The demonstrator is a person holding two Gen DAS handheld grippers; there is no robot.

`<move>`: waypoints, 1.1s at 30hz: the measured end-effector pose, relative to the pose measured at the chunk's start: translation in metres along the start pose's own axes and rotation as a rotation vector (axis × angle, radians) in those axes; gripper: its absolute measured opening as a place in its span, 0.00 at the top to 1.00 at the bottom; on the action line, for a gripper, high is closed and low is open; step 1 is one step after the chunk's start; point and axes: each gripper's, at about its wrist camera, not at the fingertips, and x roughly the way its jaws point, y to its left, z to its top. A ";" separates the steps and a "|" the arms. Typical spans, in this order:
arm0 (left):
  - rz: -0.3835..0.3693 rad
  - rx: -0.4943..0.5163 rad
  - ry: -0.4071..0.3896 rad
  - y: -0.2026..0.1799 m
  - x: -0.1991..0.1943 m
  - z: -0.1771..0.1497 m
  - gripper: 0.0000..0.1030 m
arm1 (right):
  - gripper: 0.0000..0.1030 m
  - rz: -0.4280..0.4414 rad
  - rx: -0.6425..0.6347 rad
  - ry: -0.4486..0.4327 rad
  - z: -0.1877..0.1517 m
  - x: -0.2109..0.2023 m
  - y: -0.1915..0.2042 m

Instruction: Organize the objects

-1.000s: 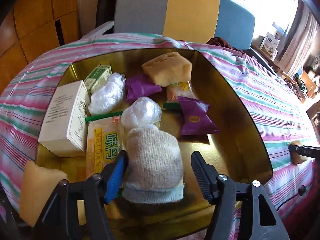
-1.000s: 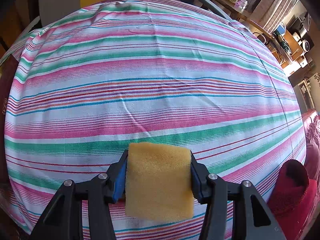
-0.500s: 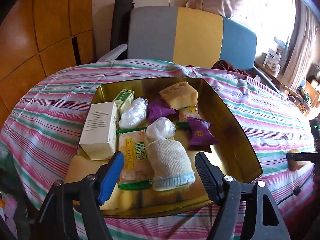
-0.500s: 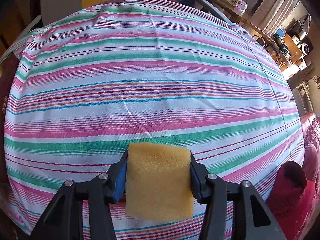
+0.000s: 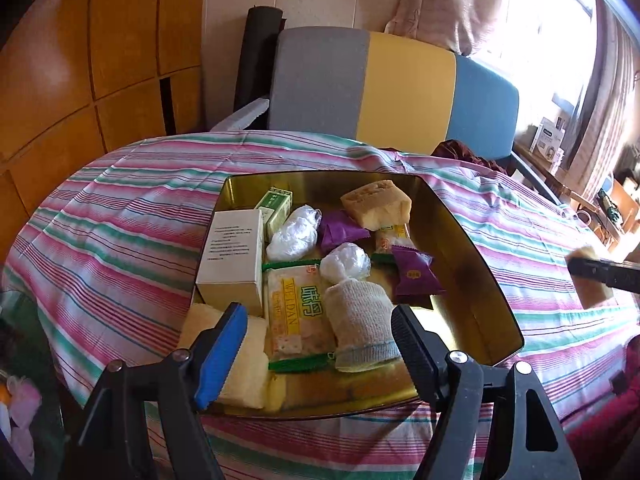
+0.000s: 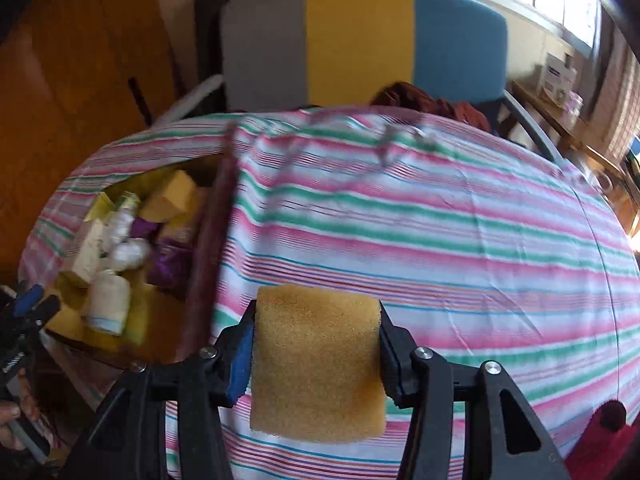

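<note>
The right tongs are clamped on a yellow rectangular foam sponge, held above the pink-and-green striped cloth covering the surface. The left tongs stand apart with nothing between them, above the near end of a shallow gold metal tray (packed with snack packets and boxes), where a rolled beige knitted sock lies beside a yellow cracker packet

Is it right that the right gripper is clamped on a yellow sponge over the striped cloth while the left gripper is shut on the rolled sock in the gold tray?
Not quite. The left gripper is open: the left wrist view shows the rolled sock lying free in the gold tray, touching neither finger. The right gripper does clamp the yellow sponge over the striped cloth.
</note>
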 end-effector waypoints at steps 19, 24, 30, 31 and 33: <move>0.062 -0.063 -0.029 0.026 -0.008 0.004 0.17 | 0.48 0.122 -0.280 0.194 -0.014 0.113 0.126; 0.093 -0.075 -0.015 0.028 -0.005 0.002 0.13 | 0.45 0.128 -0.260 0.166 -0.021 0.113 0.121; 0.115 -0.085 -0.009 0.029 -0.004 0.001 0.04 | 0.35 0.143 -0.219 0.068 -0.018 0.089 0.115; 0.119 -0.085 -0.009 0.029 -0.004 0.001 0.02 | 0.34 0.140 -0.206 0.044 -0.018 0.084 0.113; 0.117 -0.088 -0.016 0.028 -0.006 0.001 0.00 | 0.30 0.124 -0.178 -0.001 -0.018 0.077 0.113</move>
